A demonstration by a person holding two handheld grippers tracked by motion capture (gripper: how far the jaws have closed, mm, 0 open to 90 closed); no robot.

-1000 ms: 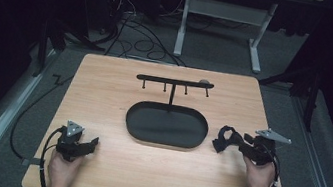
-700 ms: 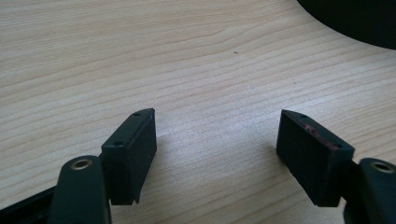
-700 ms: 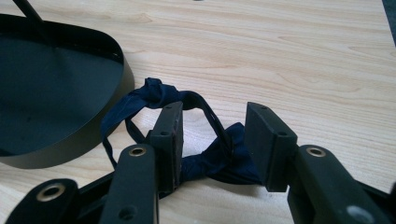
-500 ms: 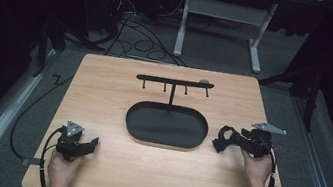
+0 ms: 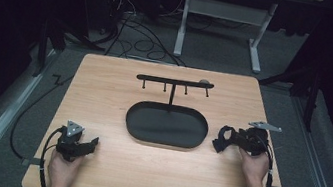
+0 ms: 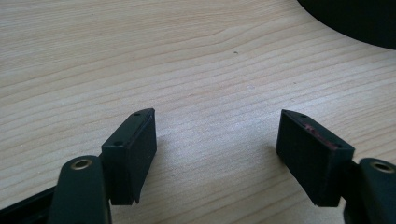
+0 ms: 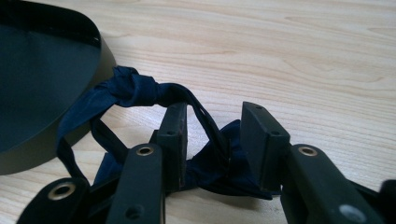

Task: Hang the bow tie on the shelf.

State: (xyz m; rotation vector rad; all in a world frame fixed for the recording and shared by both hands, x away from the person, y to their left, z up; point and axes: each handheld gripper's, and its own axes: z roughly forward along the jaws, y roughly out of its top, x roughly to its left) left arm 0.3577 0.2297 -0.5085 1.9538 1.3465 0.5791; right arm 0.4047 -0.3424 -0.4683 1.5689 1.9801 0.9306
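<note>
Since the earlier frame the right gripper (image 5: 222,139) has edged toward the black oval tray (image 5: 134,128) and its jaws have been closing, the dark blue knotted cloth (image 7: 140,91) lying between them; the pads flank it, apparently not yet pressing, its lower folds hidden behind the jaws. It lies on the table (image 5: 106,79) against the tray's right wall. Left gripper (image 5: 87,143) rests low, jaws wide apart over bare wood.

Bare wooden table (image 5: 103,93) left of black oval tray (image 5: 167,124); hook rack (image 5: 175,81) blocking behind; dark cloth (image 7: 135,88) against tray wall, right.
</note>
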